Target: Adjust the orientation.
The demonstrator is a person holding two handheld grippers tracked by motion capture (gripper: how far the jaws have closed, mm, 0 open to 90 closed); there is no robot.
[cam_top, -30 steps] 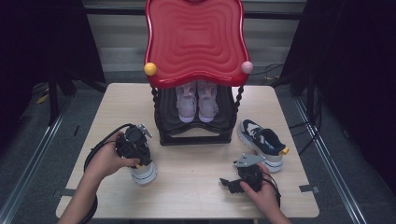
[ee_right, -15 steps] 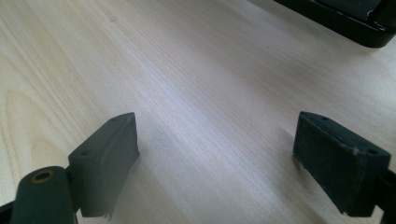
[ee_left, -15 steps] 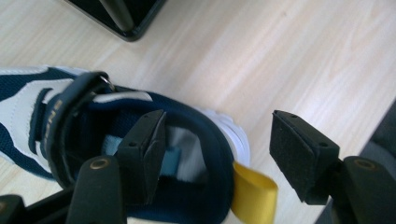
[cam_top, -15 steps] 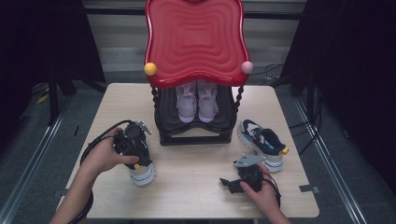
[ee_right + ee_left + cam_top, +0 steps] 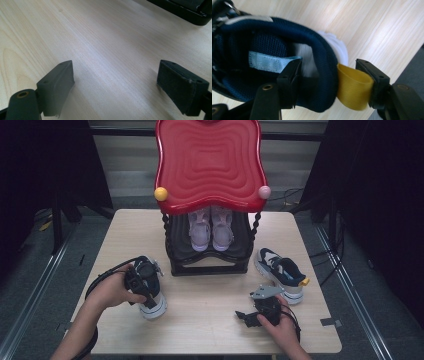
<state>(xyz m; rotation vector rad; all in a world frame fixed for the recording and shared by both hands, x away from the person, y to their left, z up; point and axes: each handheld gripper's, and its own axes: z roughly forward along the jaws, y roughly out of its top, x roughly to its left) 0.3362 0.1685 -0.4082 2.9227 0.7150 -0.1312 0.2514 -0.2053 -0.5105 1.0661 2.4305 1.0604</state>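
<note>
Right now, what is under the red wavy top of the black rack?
Under the red top, a pair of pale purple shoes stands side by side on the black rack, toes toward the person. Their heels and the space behind them are covered by the top.

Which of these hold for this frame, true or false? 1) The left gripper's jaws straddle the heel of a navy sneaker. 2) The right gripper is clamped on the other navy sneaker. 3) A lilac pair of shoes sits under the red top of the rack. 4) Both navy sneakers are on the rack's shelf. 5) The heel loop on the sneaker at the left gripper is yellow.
1) True: the left gripper has one jaw inside the navy sneaker collar and one outside the heel.
2) False: the right gripper is open over the bare table; the second navy sneaker lies apart.
3) True: the lilac pair sits in the rack.
4) False: both lie on the table.
5) True: yellow loop.
</note>
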